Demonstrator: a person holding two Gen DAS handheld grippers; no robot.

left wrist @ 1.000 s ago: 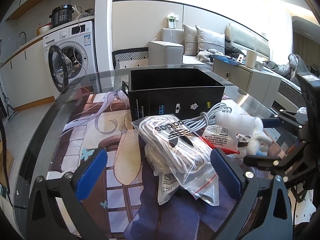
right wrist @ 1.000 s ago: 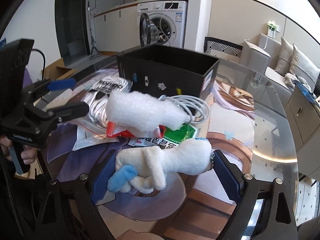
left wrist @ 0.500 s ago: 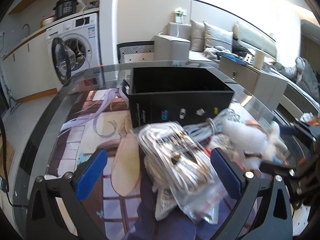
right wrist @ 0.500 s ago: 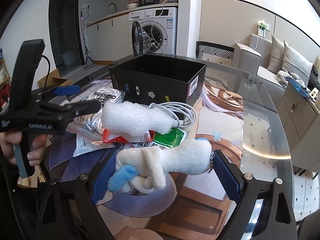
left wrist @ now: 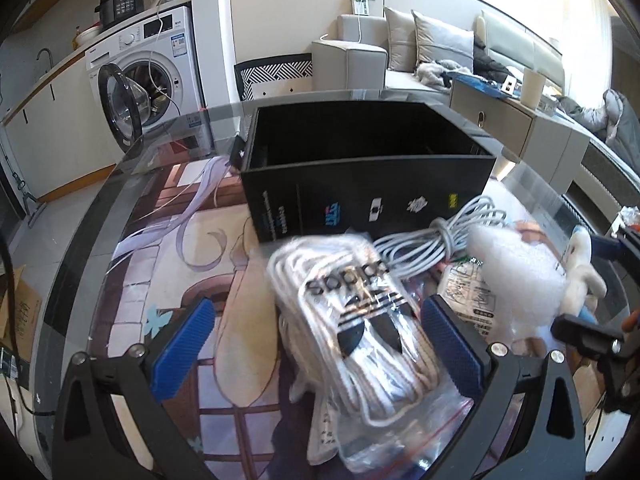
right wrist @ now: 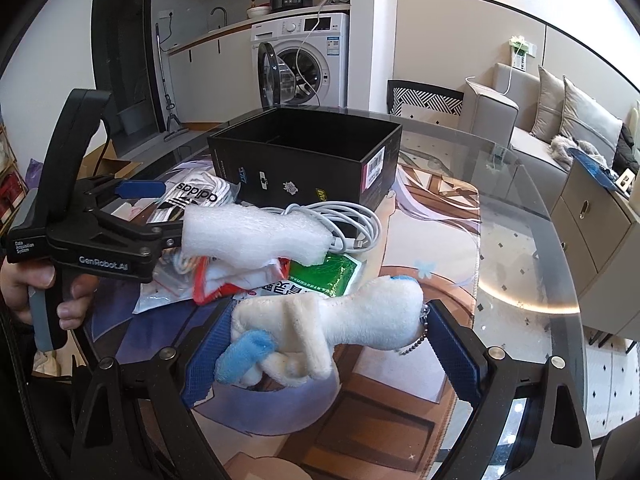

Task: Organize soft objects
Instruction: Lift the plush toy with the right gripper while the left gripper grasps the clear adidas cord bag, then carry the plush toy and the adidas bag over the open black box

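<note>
My right gripper (right wrist: 328,344) is shut on a white plush toy (right wrist: 340,312) with a blue tip, held above the table. It shows at the right edge of the left wrist view (left wrist: 580,272). My left gripper (left wrist: 320,344) is open, its blue pads either side of a clear bag of white cord (left wrist: 360,340) marked adidas. It also shows in the right wrist view (right wrist: 140,208). A white foam piece (right wrist: 252,236) lies on the pile. An open black box (left wrist: 360,168) stands behind, empty as far as I see.
A coiled grey cable (left wrist: 432,240), a green packet (right wrist: 324,276) and a red-edged packet (right wrist: 208,284) lie before the box on the round glass table (right wrist: 520,248). A washing machine (left wrist: 144,76) and sofa (left wrist: 420,48) stand beyond.
The left gripper has moved closer over the bag of cord. The right gripper has lifted slightly with the plush toy in it.
</note>
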